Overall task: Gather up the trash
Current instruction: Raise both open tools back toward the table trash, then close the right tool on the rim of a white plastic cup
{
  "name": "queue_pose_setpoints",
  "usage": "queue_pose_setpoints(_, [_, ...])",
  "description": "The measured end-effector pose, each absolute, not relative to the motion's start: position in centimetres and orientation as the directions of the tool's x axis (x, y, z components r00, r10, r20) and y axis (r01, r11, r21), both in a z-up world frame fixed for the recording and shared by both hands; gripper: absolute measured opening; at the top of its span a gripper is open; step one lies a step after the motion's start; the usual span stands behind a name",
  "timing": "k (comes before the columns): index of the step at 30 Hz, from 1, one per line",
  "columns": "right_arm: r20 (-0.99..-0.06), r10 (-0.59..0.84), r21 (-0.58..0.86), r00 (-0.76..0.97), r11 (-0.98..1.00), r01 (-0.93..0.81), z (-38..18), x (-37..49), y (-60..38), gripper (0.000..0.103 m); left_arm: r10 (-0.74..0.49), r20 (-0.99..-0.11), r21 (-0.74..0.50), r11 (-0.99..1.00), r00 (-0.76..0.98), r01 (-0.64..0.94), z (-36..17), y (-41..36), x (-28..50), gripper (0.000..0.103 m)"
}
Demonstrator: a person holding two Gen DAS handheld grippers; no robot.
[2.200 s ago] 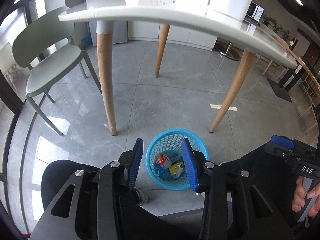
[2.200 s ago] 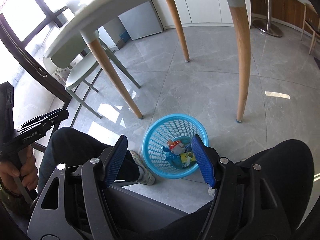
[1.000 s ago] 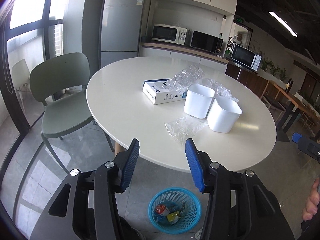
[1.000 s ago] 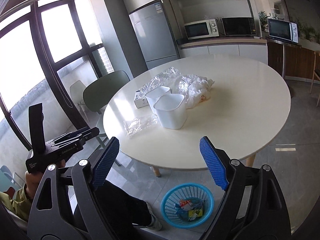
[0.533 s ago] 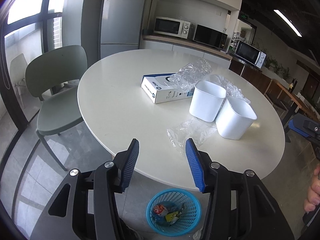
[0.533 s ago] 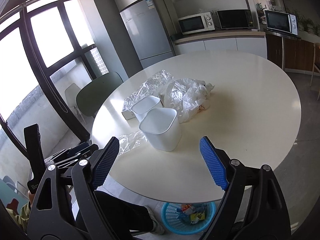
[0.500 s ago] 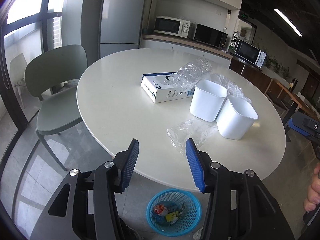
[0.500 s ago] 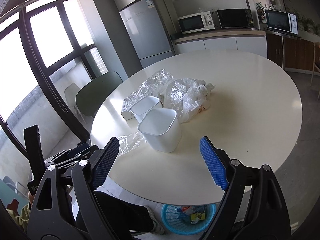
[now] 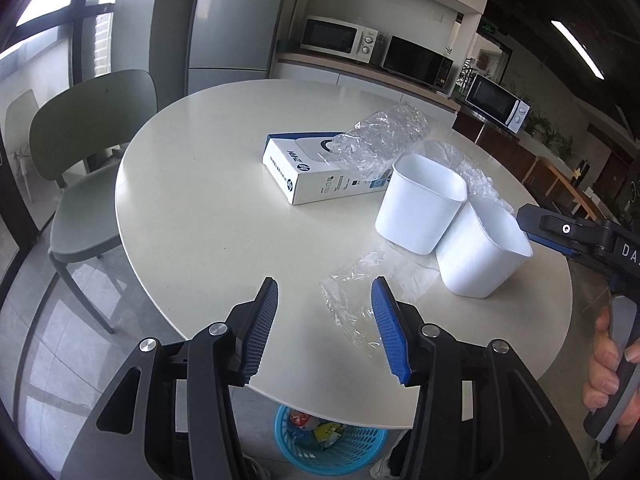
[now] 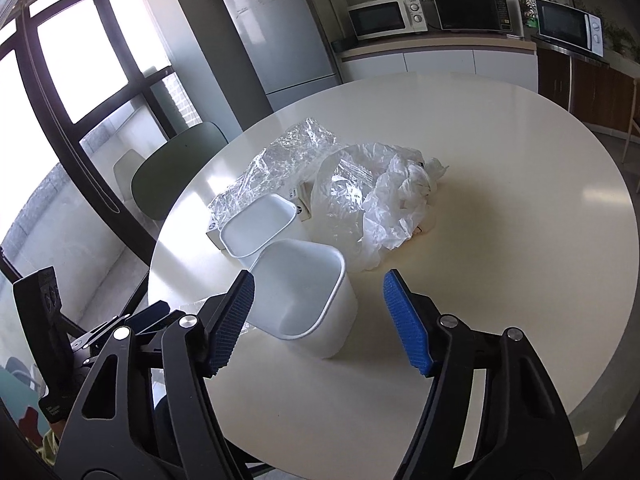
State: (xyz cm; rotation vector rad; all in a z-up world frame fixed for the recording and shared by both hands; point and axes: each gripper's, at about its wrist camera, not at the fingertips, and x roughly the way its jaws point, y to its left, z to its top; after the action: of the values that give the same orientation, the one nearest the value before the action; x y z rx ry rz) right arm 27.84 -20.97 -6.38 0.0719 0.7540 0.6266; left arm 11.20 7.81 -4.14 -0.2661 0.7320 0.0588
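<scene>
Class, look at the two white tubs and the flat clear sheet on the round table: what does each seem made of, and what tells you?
Two white tubs: likely smooth moulded plastic, thin rims, soft sheen. Flat clear sheet: thin plastic film, see-through, crinkled, glinting.

Two grippers, tipped down, jaws apart

The left gripper (image 9: 324, 324) has its blue jaws partly open with nothing between them. The right gripper (image 10: 320, 320) is closing, and its pads press on nothing. A hand (image 9: 608, 364) grips the right gripper's handle.
</scene>
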Motion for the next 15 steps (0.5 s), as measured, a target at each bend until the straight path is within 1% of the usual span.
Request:
queue_pose_setpoints(2, [-0.635, 0.548, 0.272, 0.544, 0.818, -0.507, -6.7, 28.5, -20.5, 0.054, -0.056, -0.676, -0.234, 0.962, 0.735, -0.142, -4.4, 7.9, 11.7, 0.049])
queue_pose_setpoints(6, [-0.663, 0.545, 0.274, 0.514, 0.815, -0.511, -7.5, 29.2, -19.8, 0.045, -0.085, -0.694, -0.25, 0.96, 0.714, -0.129, -5.1, 7.7, 12.2, 0.047])
queue_pose_setpoints(7, [-0.669, 0.543, 0.272, 0.507, 0.814, -0.513, -7.6, 29.4, -19.6, 0.04, -0.083, -0.698, -0.243, 0.962, 0.712, -0.126, -5.2, 7.5, 12.3, 0.046])
queue_pose_setpoints(8, [-0.676, 0.542, 0.272, 0.5, 0.814, -0.514, -7.8, 29.6, -19.4, 0.035, -0.078, -0.698, -0.233, 0.965, 0.712, -0.123, -5.3, 7.3, 12.4, 0.04])
queue_pose_setpoints(9, [-0.682, 0.537, 0.268, 0.497, 0.815, -0.514, -7.9, 29.7, -19.3, 0.033, -0.078, -0.701, -0.229, 0.966, 0.709, -0.12, -5.4, 7.1, 12.5, 0.032])
queue_pose_setpoints(10, [-0.686, 0.533, 0.262, 0.495, 0.816, -0.515, -8.0, 29.7, -19.2, 0.027, -0.078, -0.702, -0.228, 0.966, 0.708, -0.119, -5.4, 7.1, 12.6, 0.029])
queue_pose_setpoints(11, [-0.69, 0.529, 0.257, 0.495, 0.817, -0.516, -8.1, 29.8, -19.1, 0.021, -0.081, -0.703, -0.23, 0.966, 0.707, -0.117, -5.4, 7.0, 12.7, 0.021])
queue_pose_setpoints(12, [-0.69, 0.528, 0.253, 0.494, 0.816, -0.519, -8.1, 29.8, -19.1, 0.018, -0.084, -0.702, -0.23, 0.966, 0.707, -0.113, -5.4, 6.9, 12.8, 0.01])
queue_pose_setpoints(13, [-0.69, 0.529, 0.251, 0.494, 0.815, -0.522, -8.0, 29.8, -19.0, 0.011, -0.086, -0.698, -0.23, 0.967, 0.711, -0.109, -5.2, 6.9, 12.8, 0.004])
queue_pose_setpoints(14, [-0.691, 0.525, 0.244, 0.497, 0.817, -0.523, -7.9, 29.7, -19.0, 0.006, -0.093, -0.692, -0.233, 0.967, 0.716, -0.1, -5.0, 6.8, 12.7, 0.003])
queue_pose_setpoints(15, [-0.692, 0.519, 0.235, 0.502, 0.819, -0.524, -7.9, 29.6, -19.0, 0.005, -0.097, -0.686, -0.234, 0.968, 0.722, -0.092, -4.7, 6.7, 12.7, 0.003])
